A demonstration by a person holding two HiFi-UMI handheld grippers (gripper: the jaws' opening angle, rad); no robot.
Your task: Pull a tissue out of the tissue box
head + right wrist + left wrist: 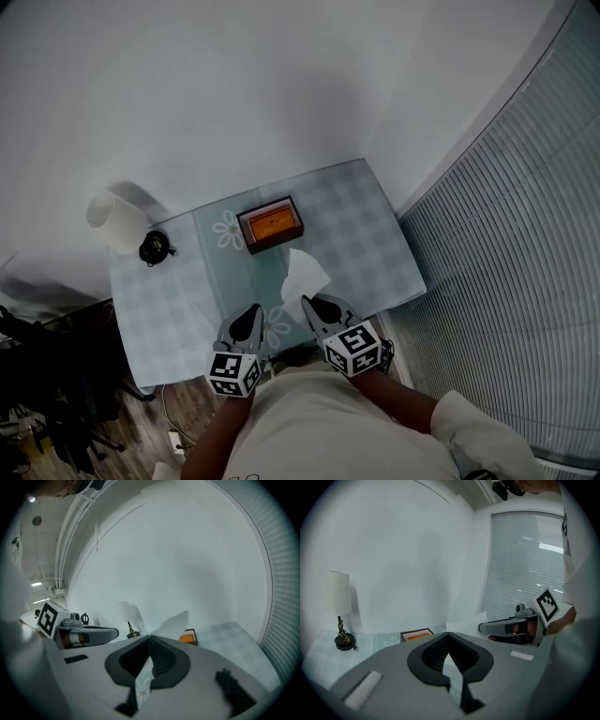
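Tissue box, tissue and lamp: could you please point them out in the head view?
tissue box (271, 225), head view, its orange top.
tissue (306, 276), head view, middle of the white sheet.
lamp (110, 218), head view, its white shade.

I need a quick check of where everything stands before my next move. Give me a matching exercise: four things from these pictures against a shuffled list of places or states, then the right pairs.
Things:
1. tissue
2. box
3. lamp
4. left tongs

Places or states:
A. at the table's far left corner in the head view
B. closed, with nothing in them
C. pinched in the right tongs
D. on the middle of the checked cloth, beyond both tongs

Pairs: 1-C, 2-D, 3-A, 4-B.
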